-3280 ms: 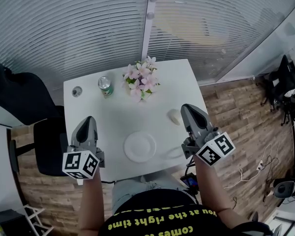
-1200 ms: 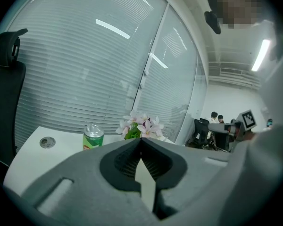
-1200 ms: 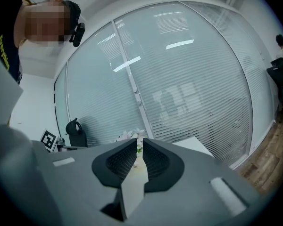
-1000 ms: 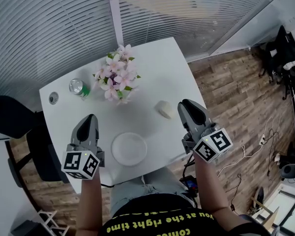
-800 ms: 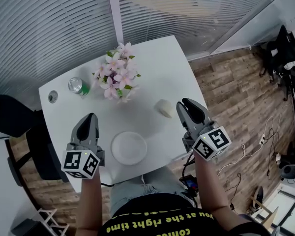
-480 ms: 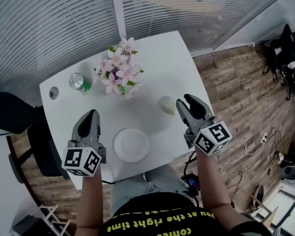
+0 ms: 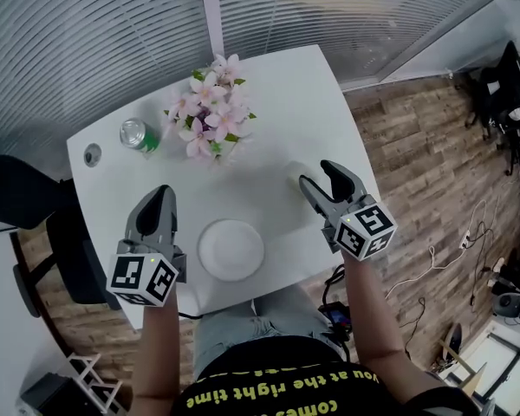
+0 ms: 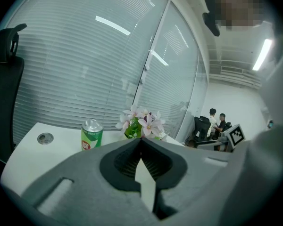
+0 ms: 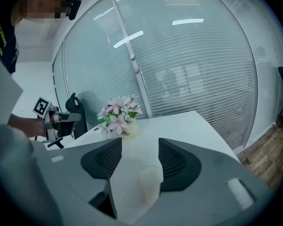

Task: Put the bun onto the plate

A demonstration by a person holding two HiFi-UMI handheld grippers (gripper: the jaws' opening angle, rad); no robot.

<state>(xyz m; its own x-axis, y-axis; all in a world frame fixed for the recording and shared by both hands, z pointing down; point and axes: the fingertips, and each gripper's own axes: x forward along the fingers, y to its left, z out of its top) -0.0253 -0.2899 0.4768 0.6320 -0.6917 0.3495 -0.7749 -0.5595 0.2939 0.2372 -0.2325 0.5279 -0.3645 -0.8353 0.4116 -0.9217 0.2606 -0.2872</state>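
Observation:
A pale bun lies on the white table near its right edge. My right gripper is low over it and open; its jaws have just been opening. In the right gripper view the bun lies between the spread jaws of the right gripper, and neither pad presses on it. The empty white plate sits near the table's front edge, left of the bun. My left gripper hovers left of the plate, shut on nothing; the left gripper shows its jaw tips meeting.
A vase of pink flowers stands at the back middle, with a green can to its left and a round cable hole further left. A black chair stands off the table's left side. Wooden floor lies to the right.
My right gripper has sunk toward the table and its jaws have spread, so they now straddle the bun. The left gripper has stayed where it was.

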